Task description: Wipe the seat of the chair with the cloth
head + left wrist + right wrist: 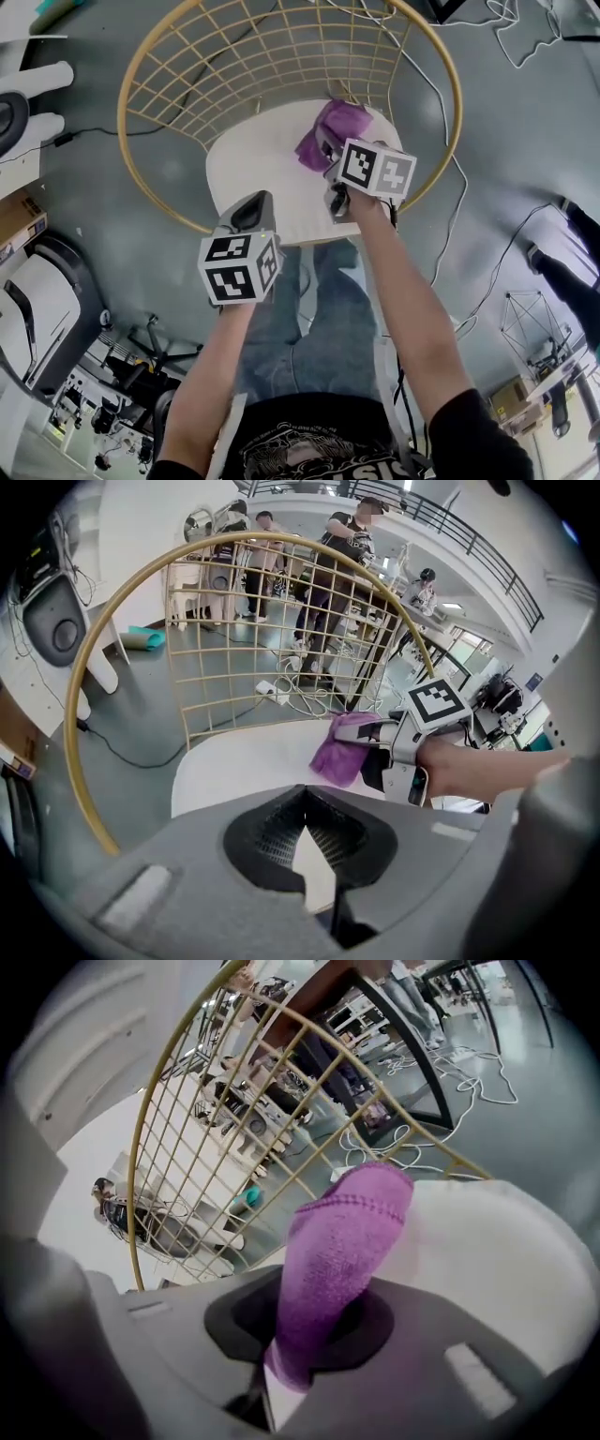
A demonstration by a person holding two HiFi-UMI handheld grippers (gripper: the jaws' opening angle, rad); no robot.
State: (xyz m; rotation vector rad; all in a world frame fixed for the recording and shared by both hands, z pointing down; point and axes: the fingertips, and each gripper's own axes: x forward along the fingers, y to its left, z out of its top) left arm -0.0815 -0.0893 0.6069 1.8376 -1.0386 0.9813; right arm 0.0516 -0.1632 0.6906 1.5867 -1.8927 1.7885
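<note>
The chair has a round white seat and a yellow wire backrest. A purple cloth lies bunched at the seat's far right part, and my right gripper is shut on it. In the right gripper view the cloth runs up out of the right gripper, over the seat. My left gripper hovers at the seat's front edge, shut and holding nothing. The left gripper view looks past the left gripper across the seat to the cloth and the right gripper.
The wire backrest curves round the far side of the seat. White and black cables trail over the grey floor behind and to the right. Several people stand beyond the chair. Equipment crowds the left. My jeans-clad legs are just before the seat.
</note>
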